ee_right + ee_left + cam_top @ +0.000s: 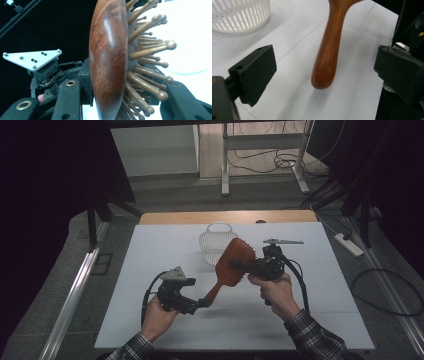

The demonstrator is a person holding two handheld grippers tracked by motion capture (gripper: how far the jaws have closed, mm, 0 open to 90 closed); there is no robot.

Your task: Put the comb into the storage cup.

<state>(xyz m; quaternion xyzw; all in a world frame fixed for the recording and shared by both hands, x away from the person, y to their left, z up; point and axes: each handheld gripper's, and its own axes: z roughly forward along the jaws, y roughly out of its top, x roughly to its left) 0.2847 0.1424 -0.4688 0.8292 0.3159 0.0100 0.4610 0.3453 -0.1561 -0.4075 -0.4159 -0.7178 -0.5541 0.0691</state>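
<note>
Two claws at one wooden hairbrush (pixel 231 265). Right claw (pixel 239 265) clamps the brush head, holding it above the bench (pixel 150 250). Left claw (pixel 200 304) stands wide open, handle end between its pads, untouched. White basket (pixel 216 240) sits just behind the brush.

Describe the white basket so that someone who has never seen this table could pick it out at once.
Start at the white table and go to its far side, near the bare wooden edge. There stands the white basket, round, with slotted walls and a looped handle, partly behind the wooden hairbrush. It is the one pale, openwork container; the brush is dark reddish wood.
</note>
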